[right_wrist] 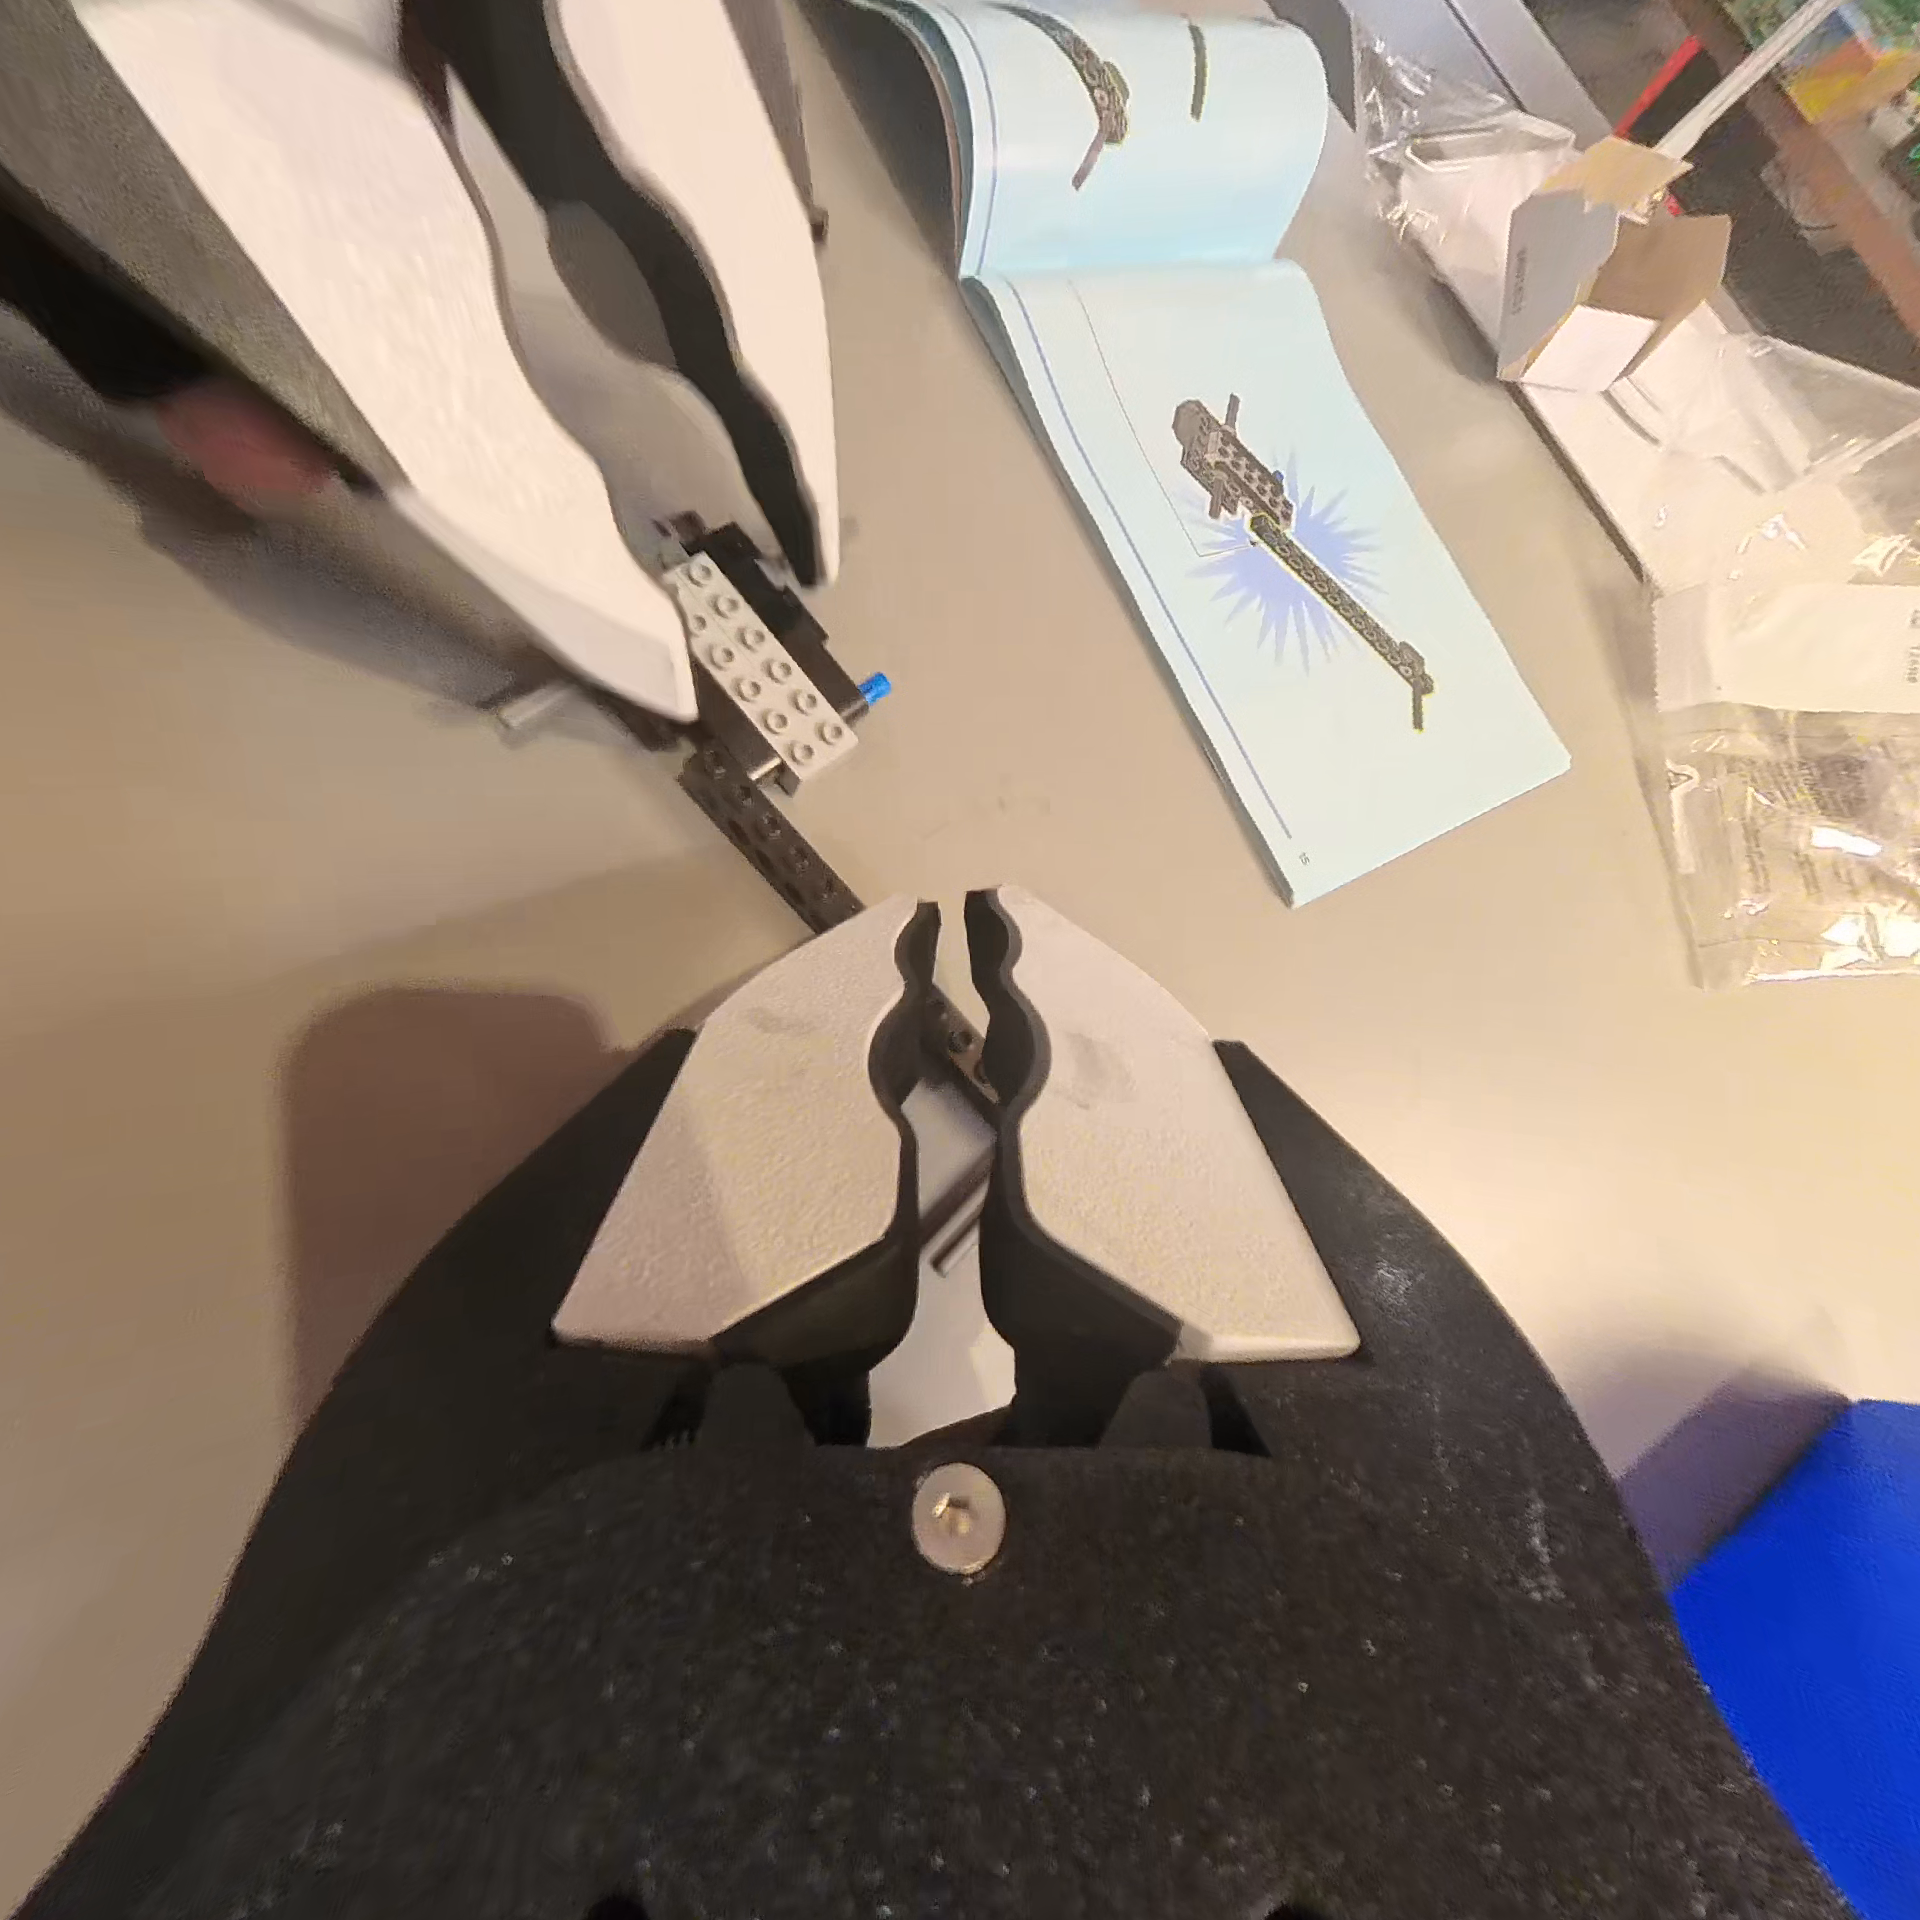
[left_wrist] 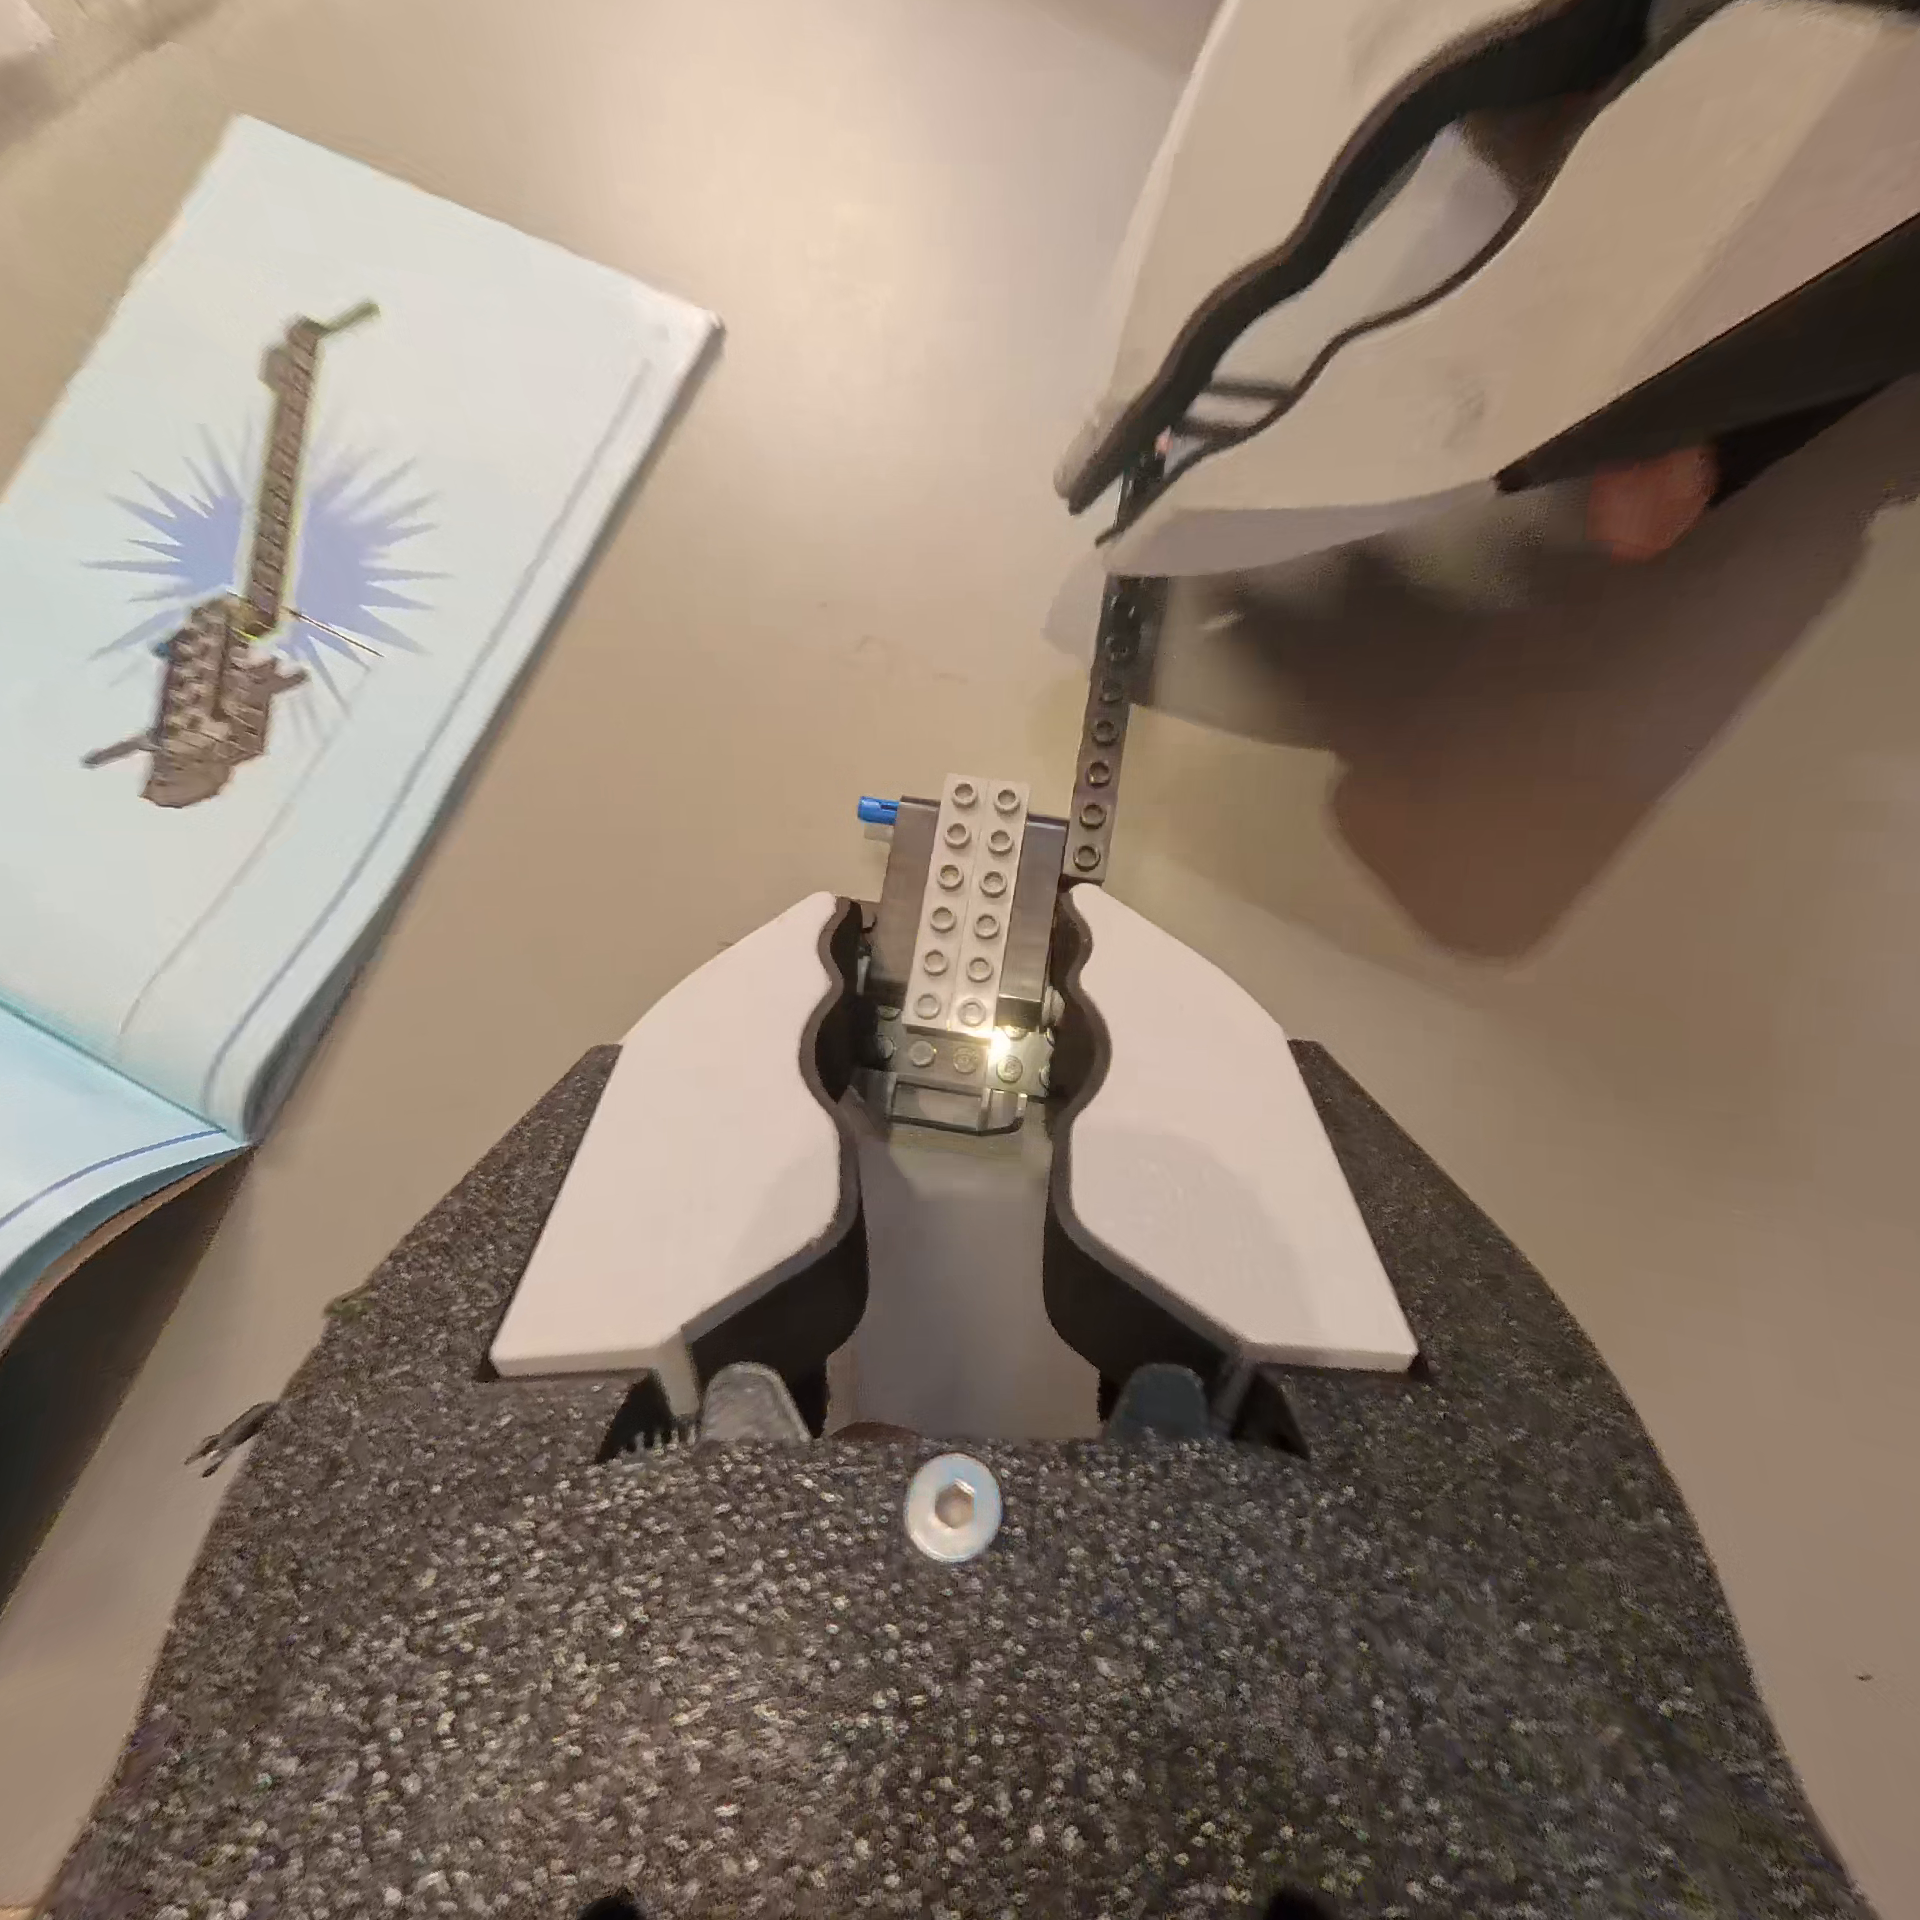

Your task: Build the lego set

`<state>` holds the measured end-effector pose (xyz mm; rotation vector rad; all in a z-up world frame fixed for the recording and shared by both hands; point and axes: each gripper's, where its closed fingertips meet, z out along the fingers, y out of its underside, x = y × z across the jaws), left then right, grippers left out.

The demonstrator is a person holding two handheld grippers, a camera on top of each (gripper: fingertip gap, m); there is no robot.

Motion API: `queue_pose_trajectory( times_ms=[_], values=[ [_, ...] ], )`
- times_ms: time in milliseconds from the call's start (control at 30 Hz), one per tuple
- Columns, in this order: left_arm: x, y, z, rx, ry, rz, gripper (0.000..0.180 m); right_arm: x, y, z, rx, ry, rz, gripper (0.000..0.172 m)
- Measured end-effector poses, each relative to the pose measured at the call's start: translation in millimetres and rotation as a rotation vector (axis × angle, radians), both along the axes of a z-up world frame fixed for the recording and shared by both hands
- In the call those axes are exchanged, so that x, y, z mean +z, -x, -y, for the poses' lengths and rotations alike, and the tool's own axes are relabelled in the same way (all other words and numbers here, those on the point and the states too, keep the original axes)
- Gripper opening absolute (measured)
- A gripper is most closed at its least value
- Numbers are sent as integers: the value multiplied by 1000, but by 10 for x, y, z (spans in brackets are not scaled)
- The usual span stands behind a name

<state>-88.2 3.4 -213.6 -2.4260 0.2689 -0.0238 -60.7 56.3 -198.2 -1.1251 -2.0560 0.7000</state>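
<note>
My left gripper [left_wrist: 958,909] is shut on a grey toy-brick block [left_wrist: 971,914] with a light grey studded plate on top and a blue pin [left_wrist: 871,809] at its far left corner. It also shows in the right wrist view [right_wrist: 764,675], held by the left gripper [right_wrist: 748,623]. A long dark beam with holes [left_wrist: 1107,727] runs from the block's right side up to my right gripper [left_wrist: 1117,499]. In the right wrist view my right gripper [right_wrist: 951,909] is shut on this dark beam [right_wrist: 779,842], which passes between its pads.
An open light blue instruction booklet [left_wrist: 343,582] lies left on the beige table [left_wrist: 883,364]; it also shows in the right wrist view [right_wrist: 1330,623]. Clear plastic bags [right_wrist: 1808,810] and a small open cardboard box [right_wrist: 1600,281] lie at the right. A blue object [right_wrist: 1818,1621] sits at the lower right. The tips of one gripper are about 7 centimetres away from the tips of the other.
</note>
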Motion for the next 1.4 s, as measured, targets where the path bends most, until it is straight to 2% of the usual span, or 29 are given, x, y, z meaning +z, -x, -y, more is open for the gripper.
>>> queue_pose_trajectory(
  times_ms=[100,167,300,500,667,1400],
  values=[
    [244,77,38,12,-75,13,37,-47,-35,-65,-5,-35,22,7],
    [290,157,114,17,-72,23,36,-75,-61,-63,5,-25,42,7],
    [140,215,215,8,-8,14,34,-54,-90,-93,4,-26,42,7],
    [55,131,185,-23,9,0,27,-40,-137,-170,-9,5,51,7],
    [-79,128,237,-31,58,-13,22,-82,-116,-94,9,-7,60,7],
    [-83,118,229,-24,48,-13,24,-176,-103,-12,25,-31,94,7]
  ],
)
